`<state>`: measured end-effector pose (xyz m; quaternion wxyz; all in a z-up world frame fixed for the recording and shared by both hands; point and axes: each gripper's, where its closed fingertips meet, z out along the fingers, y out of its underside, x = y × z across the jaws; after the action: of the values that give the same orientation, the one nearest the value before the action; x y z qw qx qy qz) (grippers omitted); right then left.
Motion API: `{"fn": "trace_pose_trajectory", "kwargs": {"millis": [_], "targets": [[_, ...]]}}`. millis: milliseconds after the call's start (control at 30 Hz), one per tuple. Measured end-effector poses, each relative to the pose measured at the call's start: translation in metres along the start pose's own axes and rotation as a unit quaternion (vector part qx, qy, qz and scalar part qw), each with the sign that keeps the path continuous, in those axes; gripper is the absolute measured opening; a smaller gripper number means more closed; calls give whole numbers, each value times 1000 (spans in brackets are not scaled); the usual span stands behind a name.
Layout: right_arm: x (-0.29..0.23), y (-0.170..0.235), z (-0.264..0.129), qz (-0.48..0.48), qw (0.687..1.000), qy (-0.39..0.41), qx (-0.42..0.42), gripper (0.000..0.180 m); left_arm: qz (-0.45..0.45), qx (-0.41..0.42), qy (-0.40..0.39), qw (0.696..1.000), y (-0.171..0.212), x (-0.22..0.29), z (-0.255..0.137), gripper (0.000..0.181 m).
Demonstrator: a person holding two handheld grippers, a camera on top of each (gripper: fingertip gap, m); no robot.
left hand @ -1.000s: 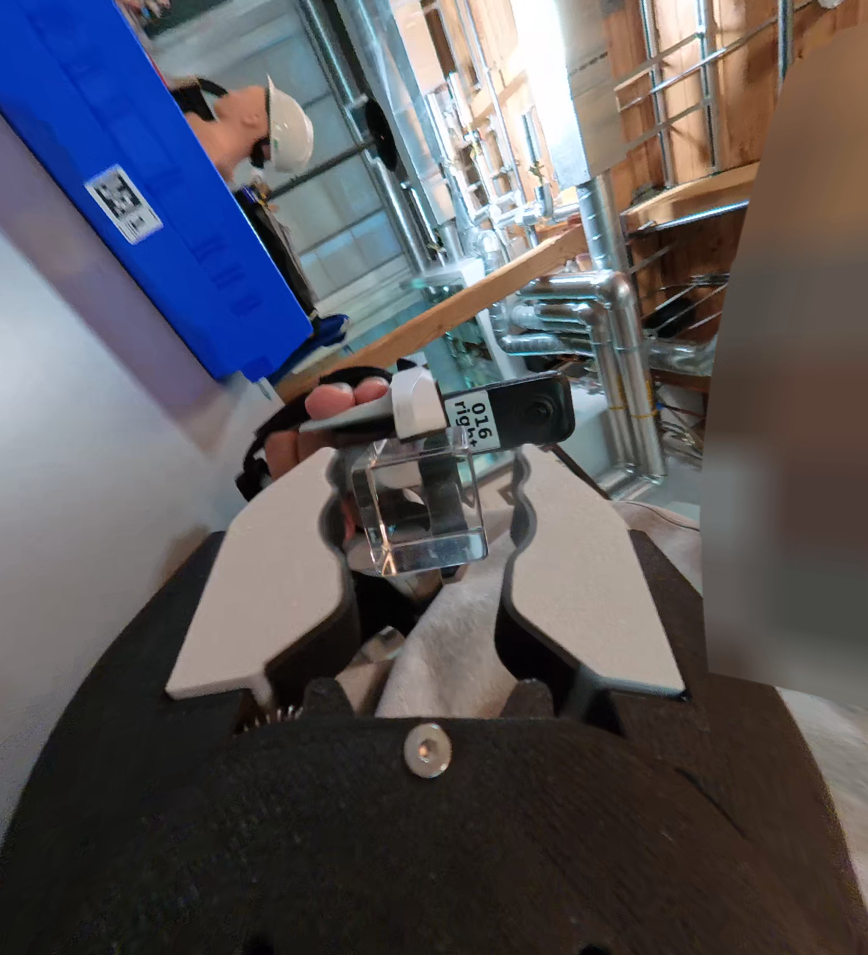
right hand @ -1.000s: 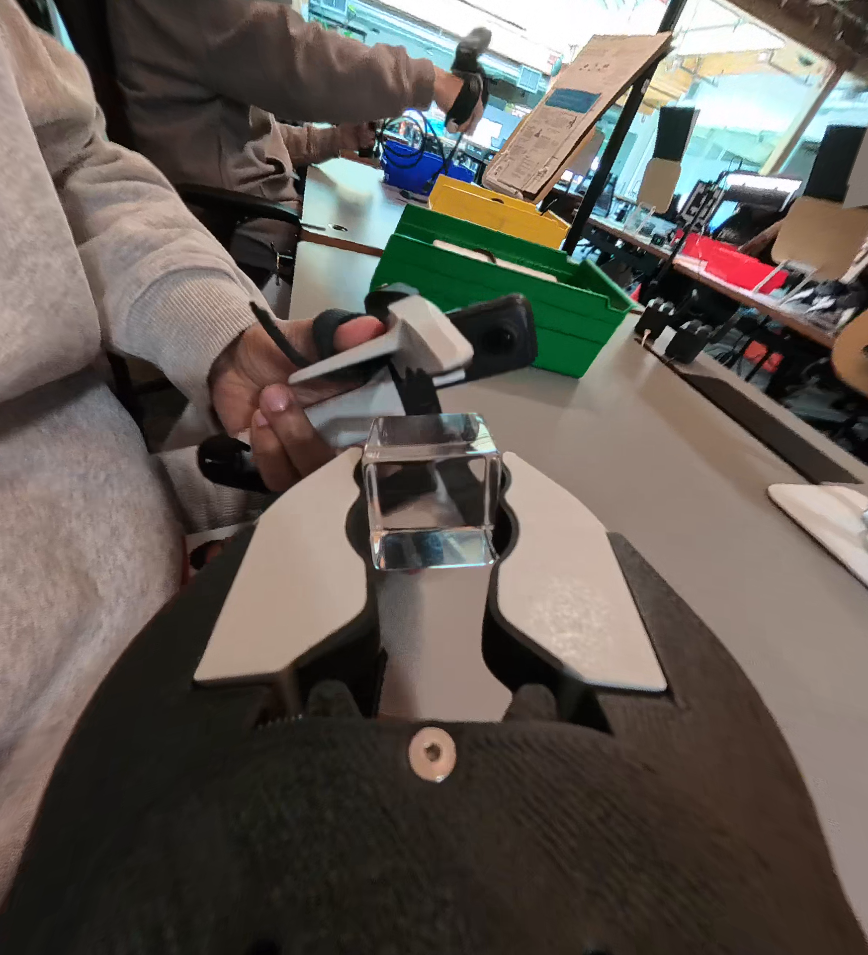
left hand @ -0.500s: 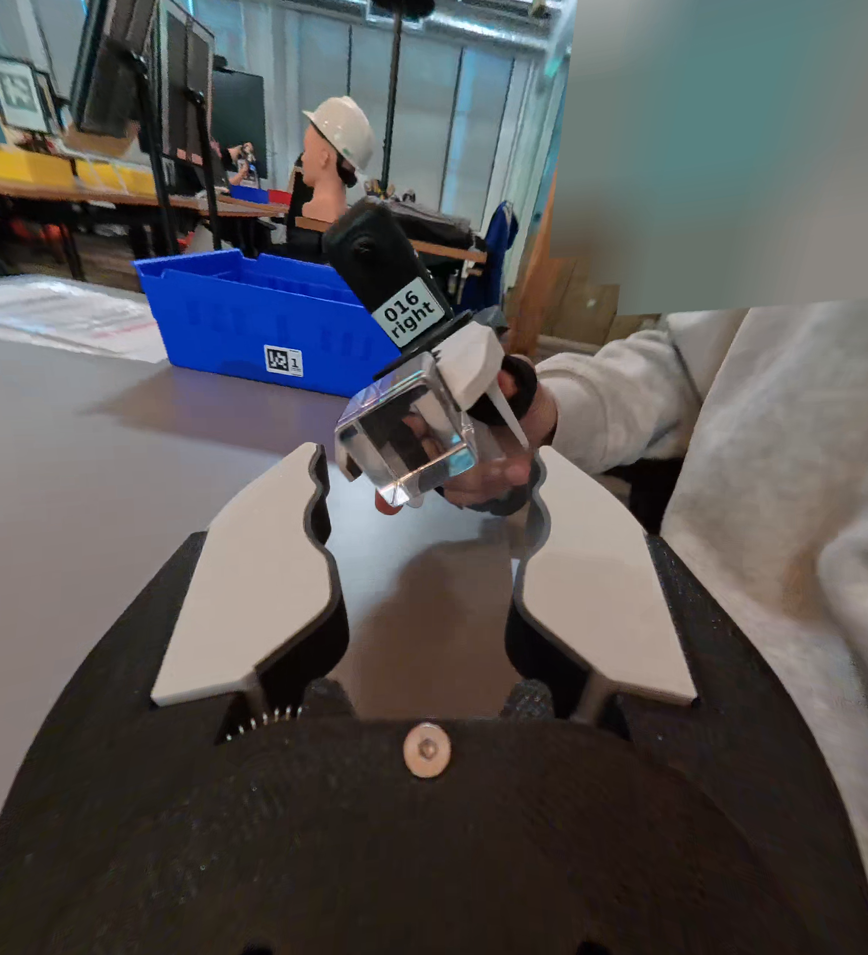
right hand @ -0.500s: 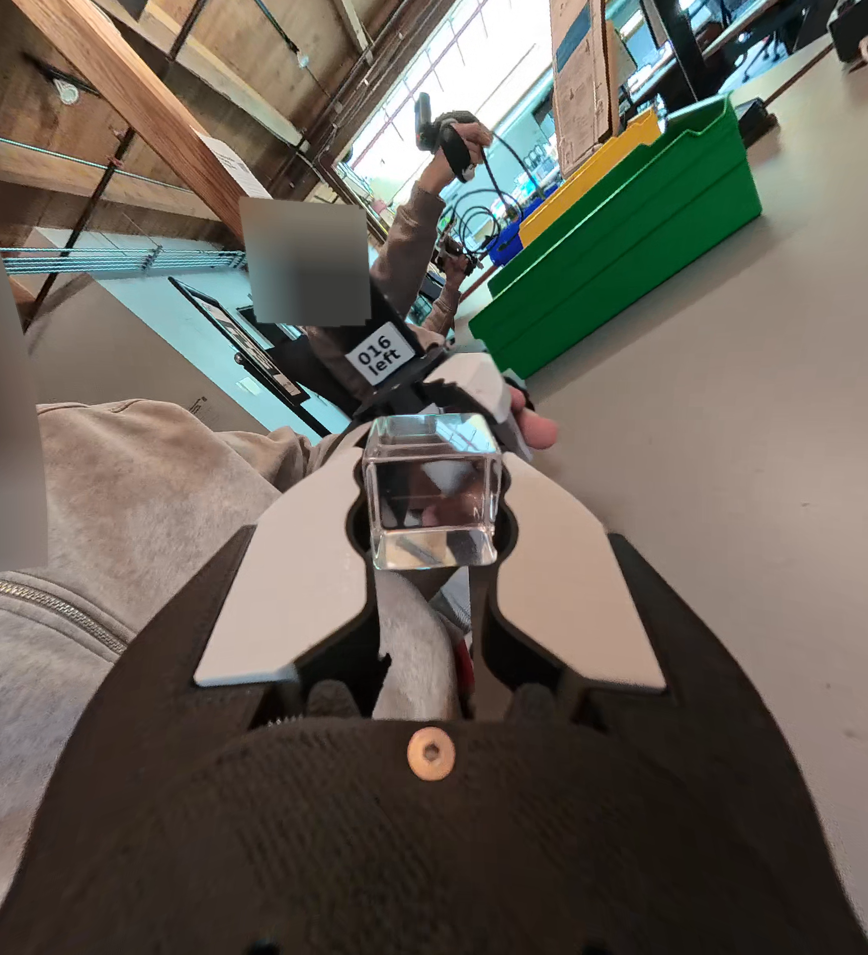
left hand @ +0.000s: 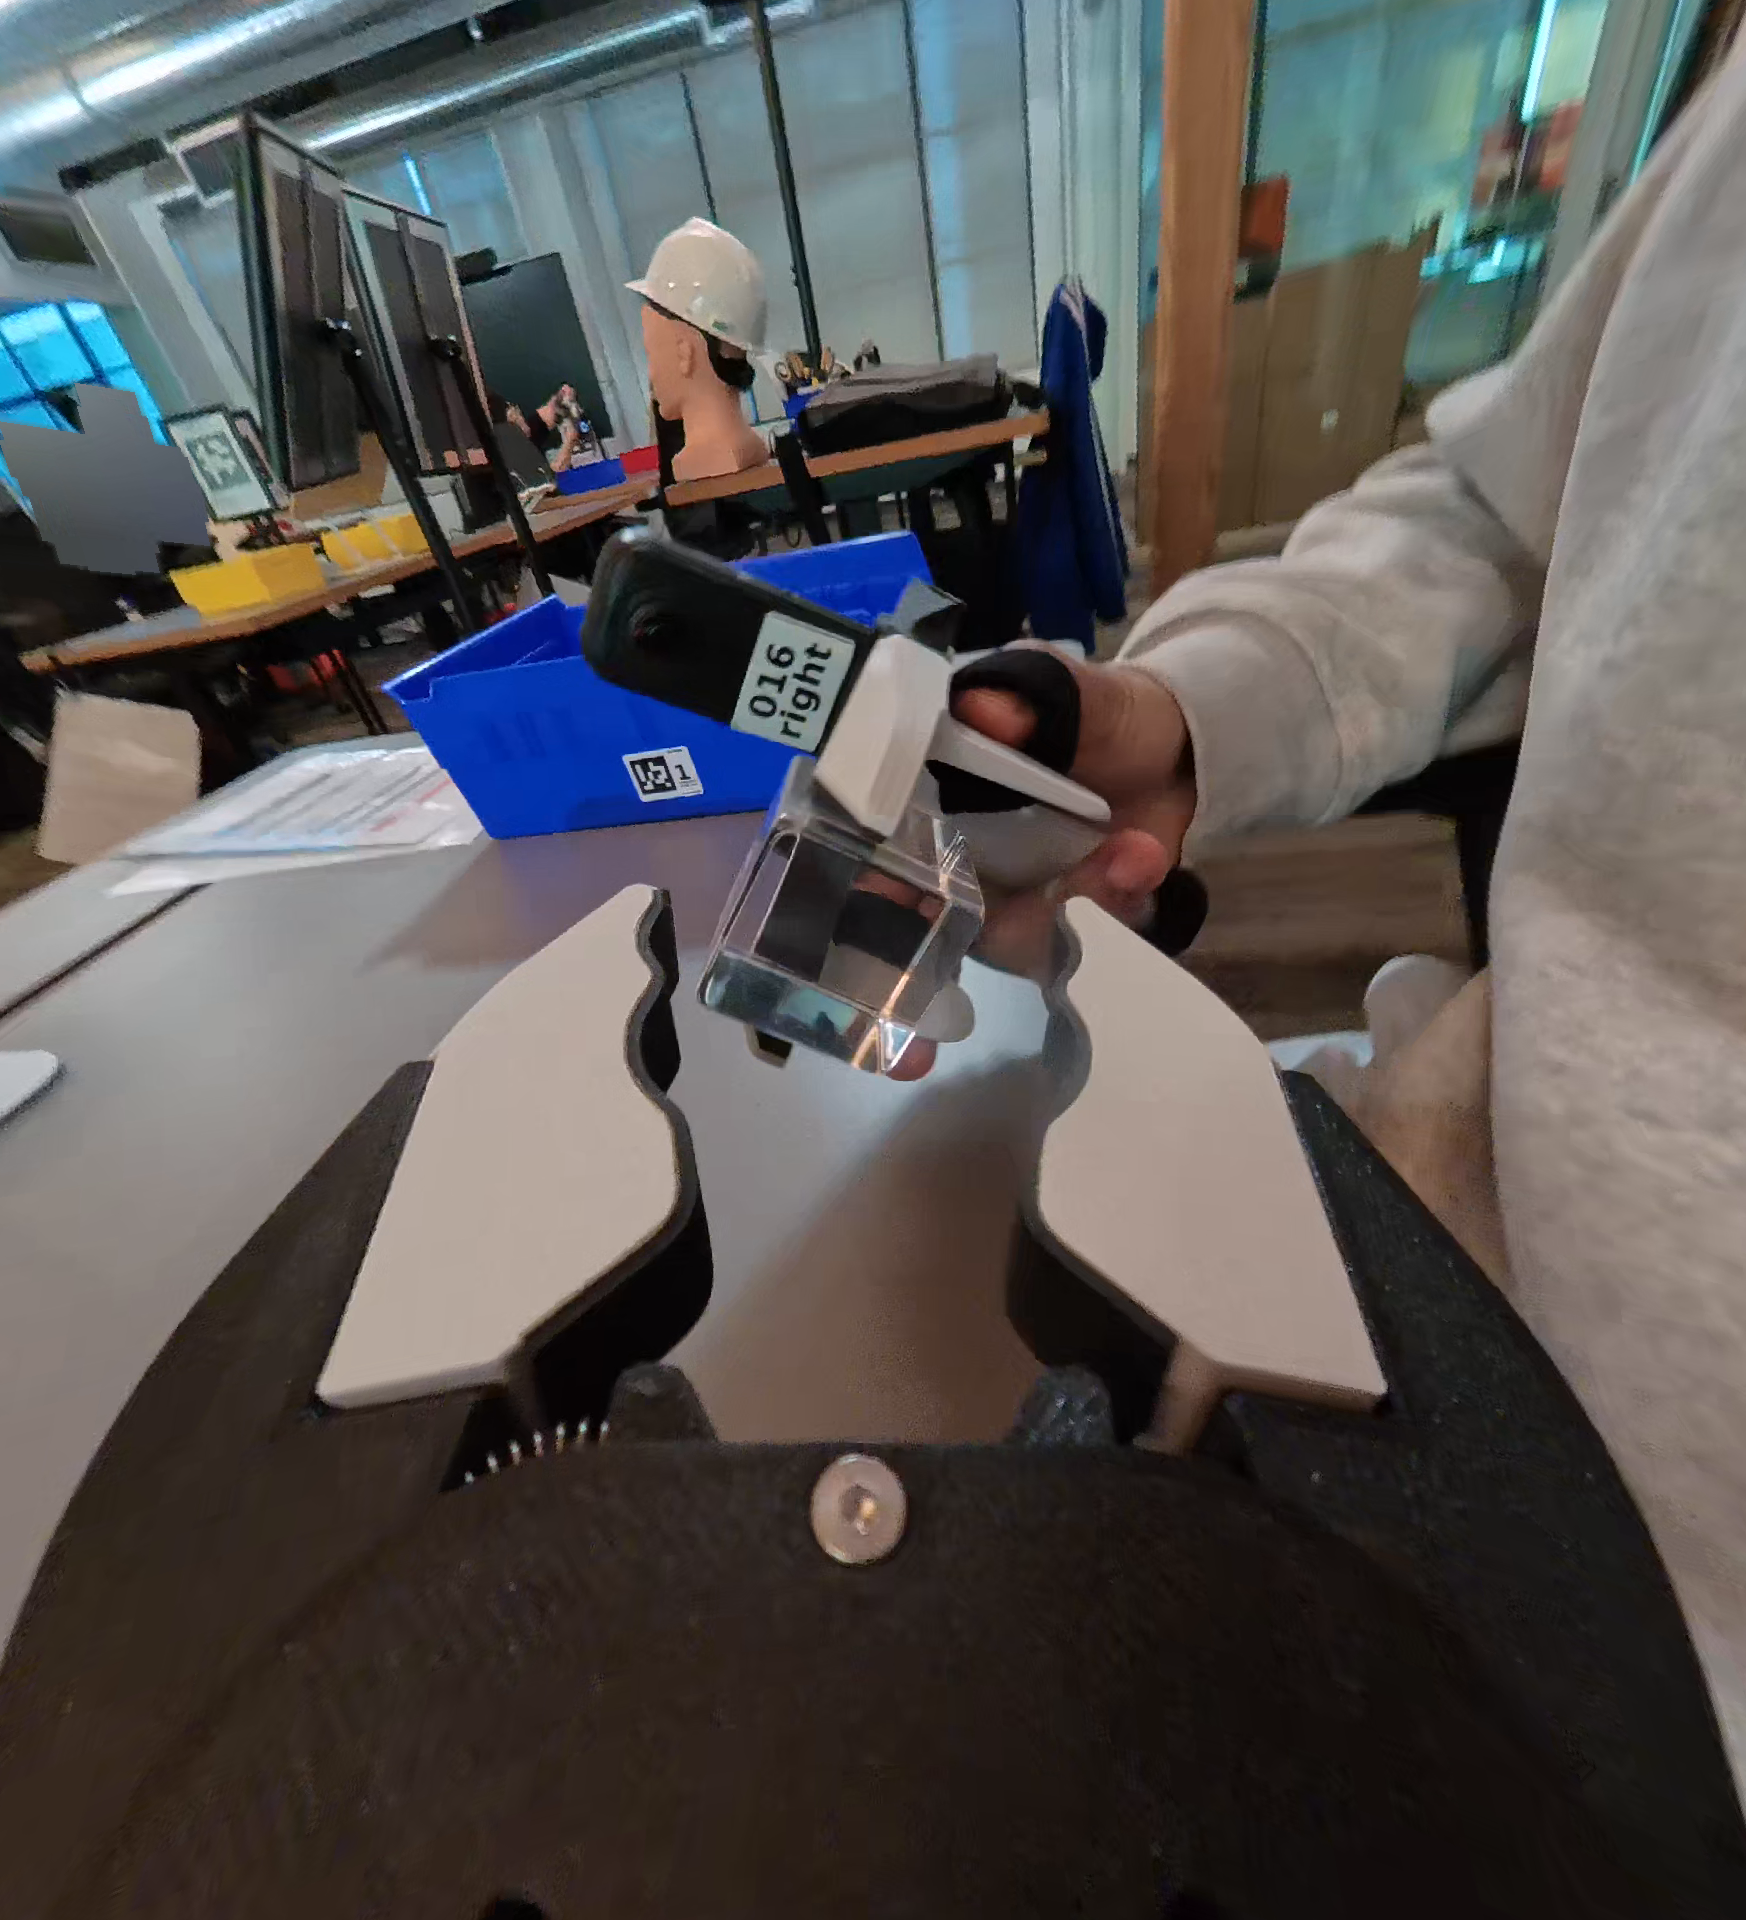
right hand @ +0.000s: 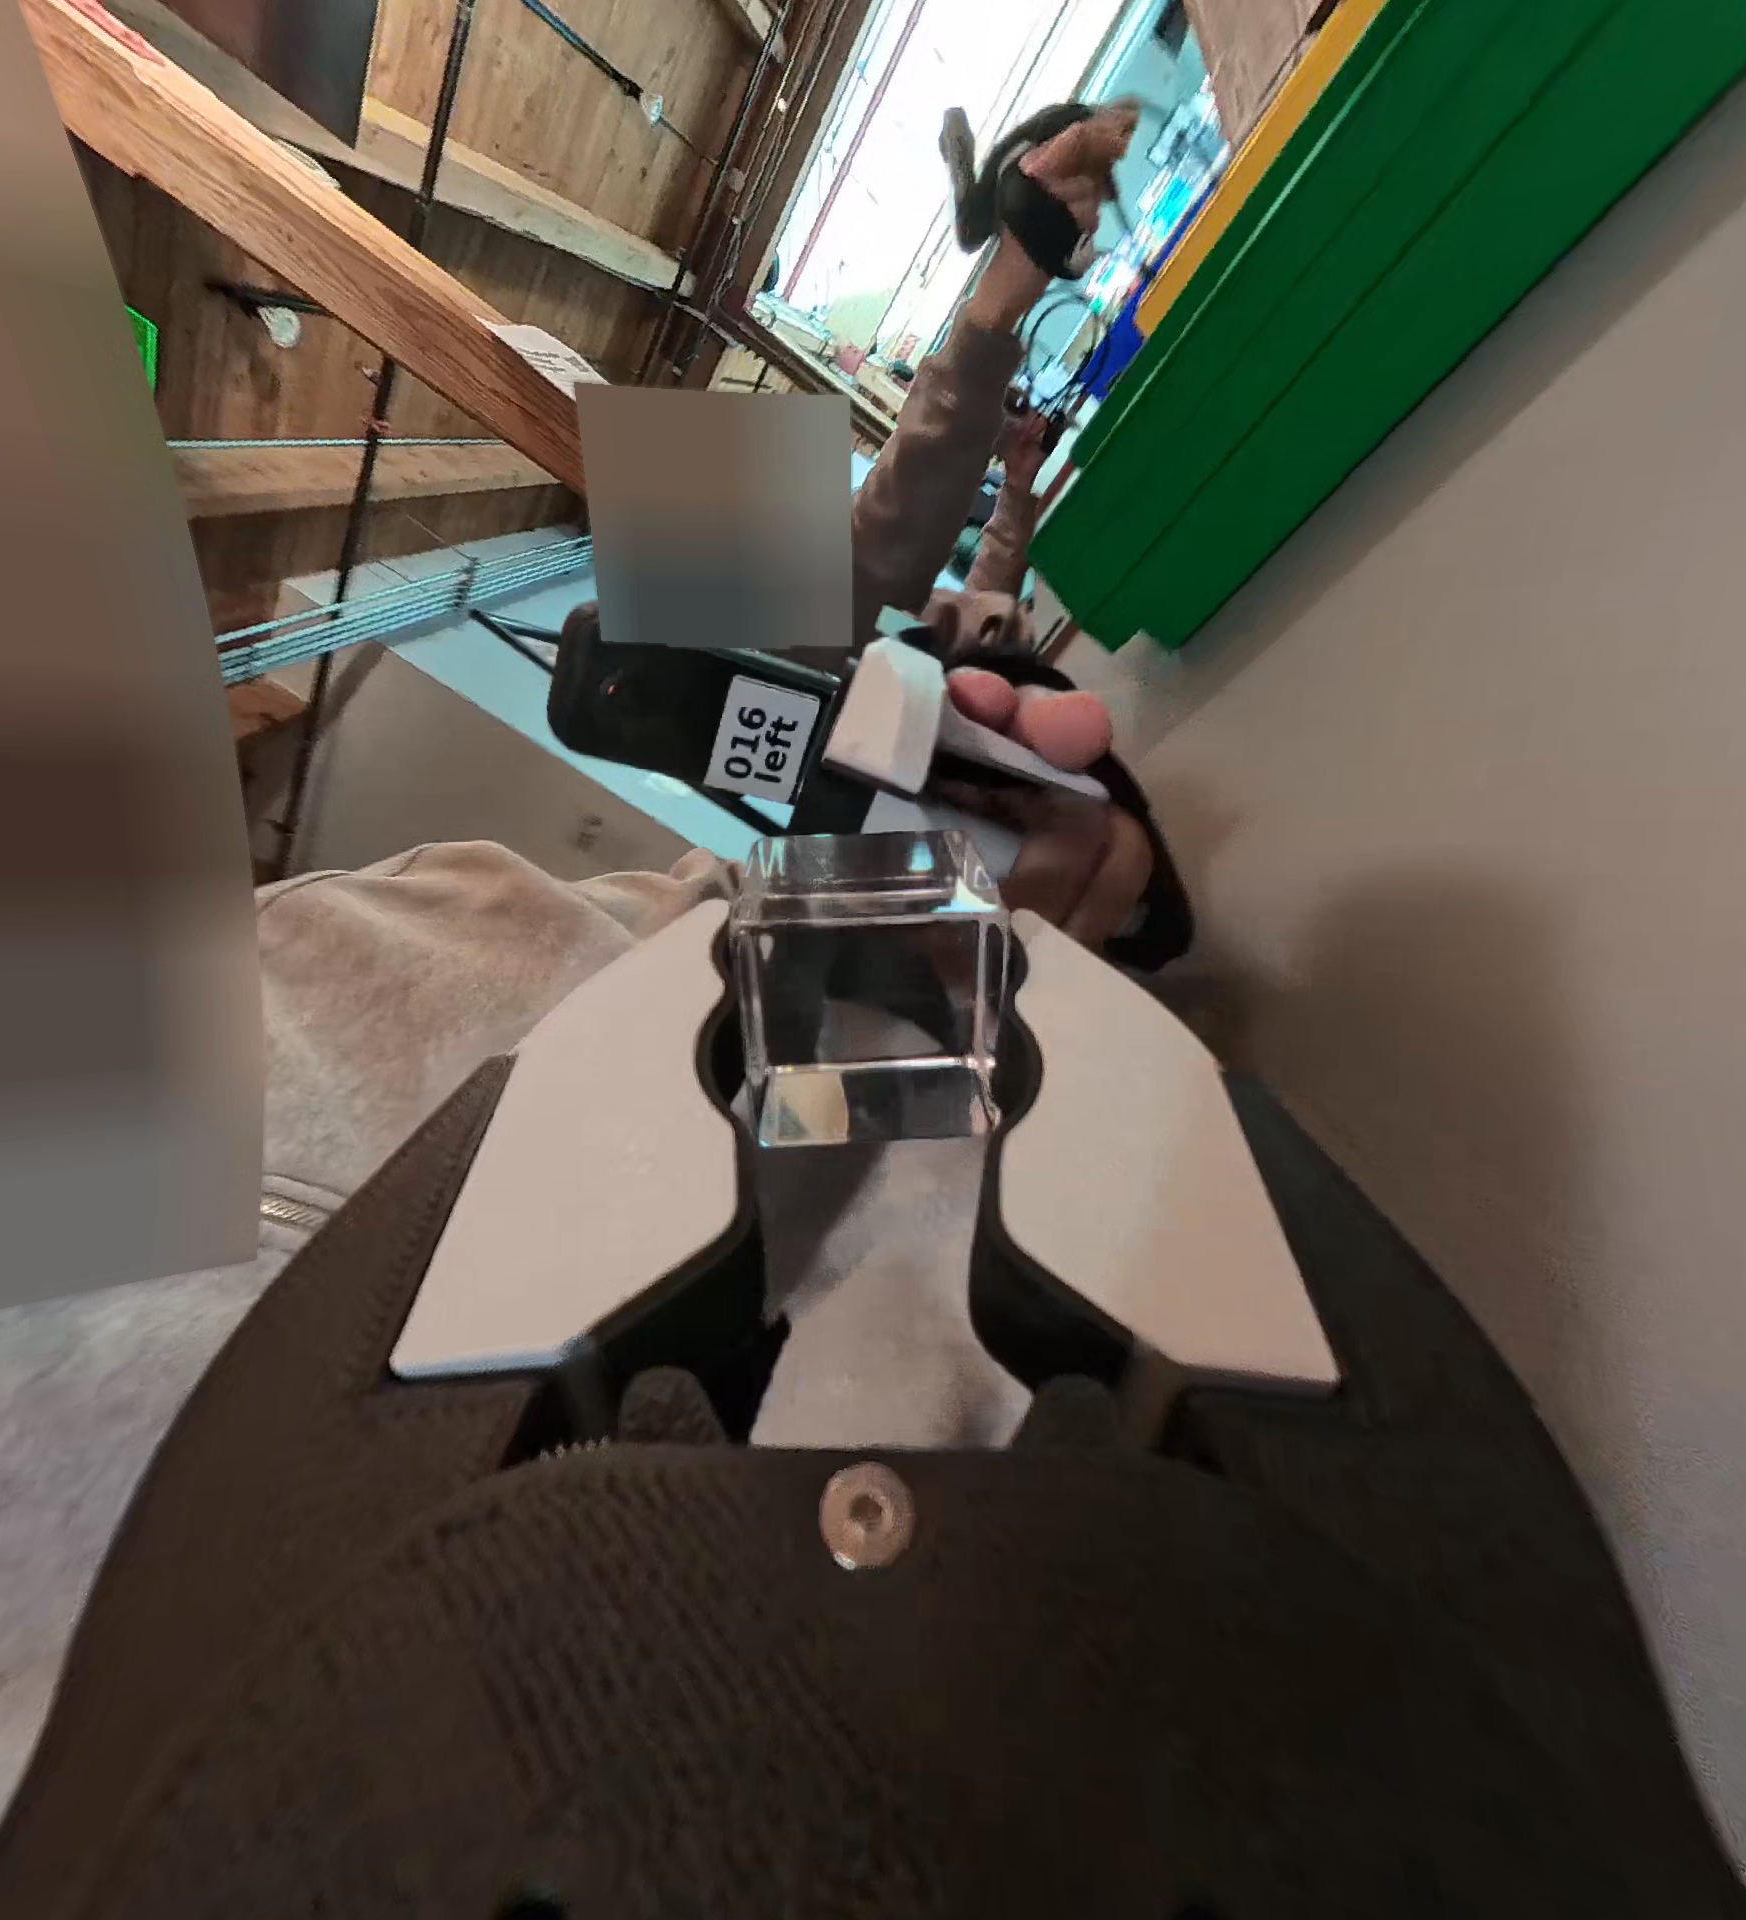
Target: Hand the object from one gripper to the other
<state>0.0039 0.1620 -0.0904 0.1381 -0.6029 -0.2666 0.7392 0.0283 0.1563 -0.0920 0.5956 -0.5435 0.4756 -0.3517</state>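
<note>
From my left wrist feed, the clear cube (left hand: 841, 961) hides the right gripper (left hand: 853, 894) fingertips; I can't see the contact. My right wrist feed shows the green bin (right hand: 1368, 343) cut off at the top edge. The left gripper (right hand: 910, 800) tips sit behind the cube, unreadable.
</note>
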Motion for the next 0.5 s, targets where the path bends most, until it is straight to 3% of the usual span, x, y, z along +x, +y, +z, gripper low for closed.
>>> {"fn": "trace_pose_trajectory", "kwargs": {"millis": [267,433,500], "targets": [[1,20,11,138,989,-49,-35,46,90,-30,1,996,7,13,5,45],[0,17,10,137,989,-57,-28,47,83,-35,-3,996,6,11,5,45],[-4,14,8,127,990,-64,-24,60,84,-38,-10,996,6,9,5,45]]}}
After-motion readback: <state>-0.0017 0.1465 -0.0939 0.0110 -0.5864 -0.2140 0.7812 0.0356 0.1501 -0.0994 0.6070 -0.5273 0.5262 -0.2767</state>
